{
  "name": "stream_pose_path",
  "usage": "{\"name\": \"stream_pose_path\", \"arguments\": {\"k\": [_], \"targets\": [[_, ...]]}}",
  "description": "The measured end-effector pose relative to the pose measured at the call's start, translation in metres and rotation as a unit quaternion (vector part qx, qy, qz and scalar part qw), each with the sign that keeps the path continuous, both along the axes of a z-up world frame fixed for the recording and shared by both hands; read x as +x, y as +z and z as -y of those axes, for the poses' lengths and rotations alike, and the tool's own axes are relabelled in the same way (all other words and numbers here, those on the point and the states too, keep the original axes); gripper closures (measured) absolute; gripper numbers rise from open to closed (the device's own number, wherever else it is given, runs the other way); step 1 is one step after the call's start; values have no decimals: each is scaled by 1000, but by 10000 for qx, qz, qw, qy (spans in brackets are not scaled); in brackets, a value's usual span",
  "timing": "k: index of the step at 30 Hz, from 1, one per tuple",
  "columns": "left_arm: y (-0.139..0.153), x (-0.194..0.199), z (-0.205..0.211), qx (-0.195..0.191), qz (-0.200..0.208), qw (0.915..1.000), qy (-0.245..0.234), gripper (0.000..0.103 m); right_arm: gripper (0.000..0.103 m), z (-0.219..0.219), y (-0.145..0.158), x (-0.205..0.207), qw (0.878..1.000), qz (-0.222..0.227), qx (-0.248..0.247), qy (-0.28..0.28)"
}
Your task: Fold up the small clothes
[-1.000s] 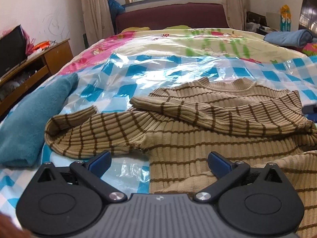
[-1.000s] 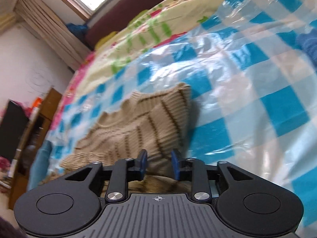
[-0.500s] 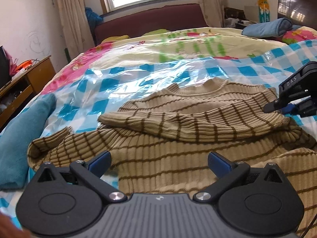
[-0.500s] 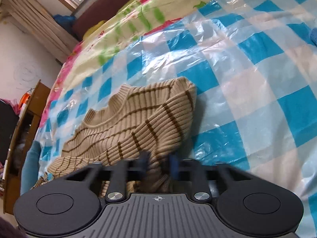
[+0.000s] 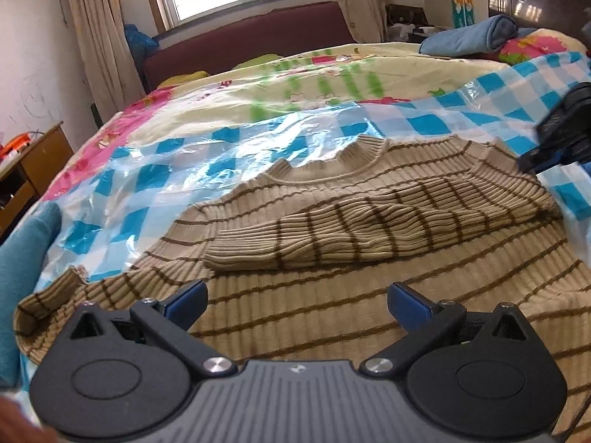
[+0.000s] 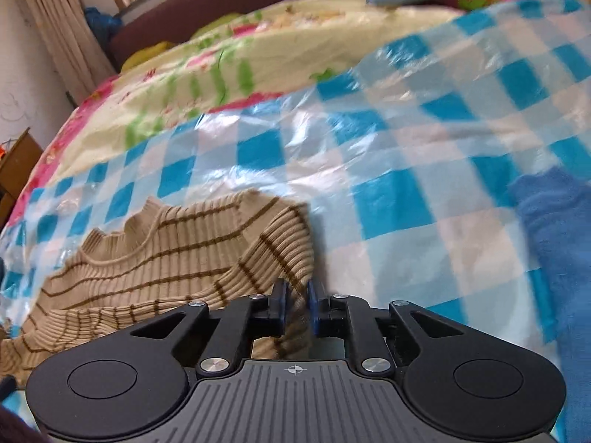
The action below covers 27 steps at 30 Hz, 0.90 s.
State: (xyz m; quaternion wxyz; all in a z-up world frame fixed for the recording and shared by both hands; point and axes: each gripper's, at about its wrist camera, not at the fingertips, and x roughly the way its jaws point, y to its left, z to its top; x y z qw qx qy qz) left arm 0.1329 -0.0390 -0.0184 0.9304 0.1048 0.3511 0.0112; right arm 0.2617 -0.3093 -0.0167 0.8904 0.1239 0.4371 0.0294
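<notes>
The striped sweater is lying on the bed's checked plastic sheet. The right tool, opening, is barely pinching its shoulder fold; the left tool is gaping empty above the body. Knit slipping out could be undoing the fold.

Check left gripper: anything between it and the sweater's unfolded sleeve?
Nothing visible. The left gripper hangs open over the striped sweater; the unfolded sleeve lies bare to its left, beside a teal cloth.

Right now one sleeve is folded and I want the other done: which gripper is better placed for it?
Left. The left gripper hangs open beside the tan brown-striped knit sweater's unfolded sleeve; the right gripper, jaws opening, straddles its far edge.
</notes>
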Motion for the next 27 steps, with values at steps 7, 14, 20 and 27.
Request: {"name": "stream_pose_path", "arguments": {"k": [7,14,20,27], "targets": [[1,-24,-28,116,-139,9998,109,0,88,-17,23,-92,9976,199,423,515],[17,-92,-69,185,-287,9994,100,0,85,-46,32,-209,9876,-502,715,1306],[22,-136,-92,155,-358,9990,229,0,79,-40,14,-256,9757,-1447,1267,1051],[21,-155,-102,38,-357,9986,387,0,72,-53,-7,-254,9686,-1633,1604,974]]}}
